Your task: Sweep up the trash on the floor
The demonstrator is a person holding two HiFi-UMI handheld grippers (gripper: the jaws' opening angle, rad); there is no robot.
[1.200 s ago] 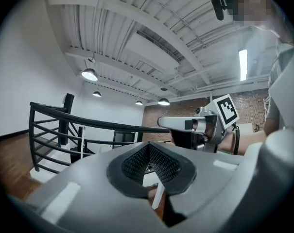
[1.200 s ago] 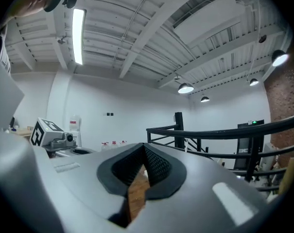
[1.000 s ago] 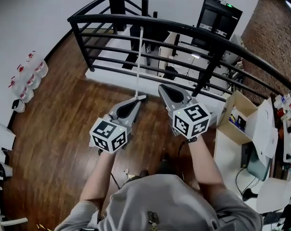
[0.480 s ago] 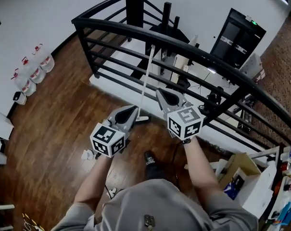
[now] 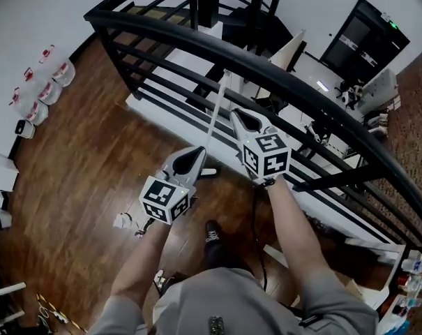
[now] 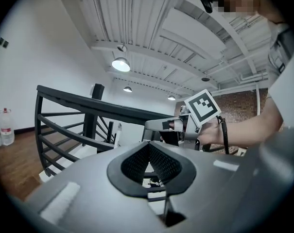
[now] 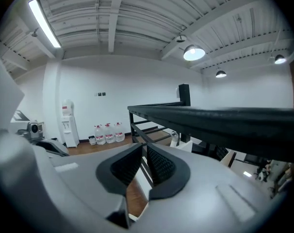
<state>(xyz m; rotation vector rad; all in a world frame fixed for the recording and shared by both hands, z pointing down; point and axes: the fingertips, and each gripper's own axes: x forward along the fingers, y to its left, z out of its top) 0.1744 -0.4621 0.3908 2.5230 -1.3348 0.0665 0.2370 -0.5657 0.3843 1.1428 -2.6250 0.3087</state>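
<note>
Masking lower end of white rod (image 5: 217,110): left gripper (image 5: 199,152) | trash (image 5: 122,220) indistinct

Bright even light from ceiling lamps (image 6: 120,64); fisheye bending, dark corners; slight softness up close.

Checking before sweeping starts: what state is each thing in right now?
Left tool: shut, empty.
Right tool: shut, empty.
White pole: upright beside the railing, ungripped.
Crumpled paper: lying on the floor, unswept.
Water jugs: standing upright.
</note>
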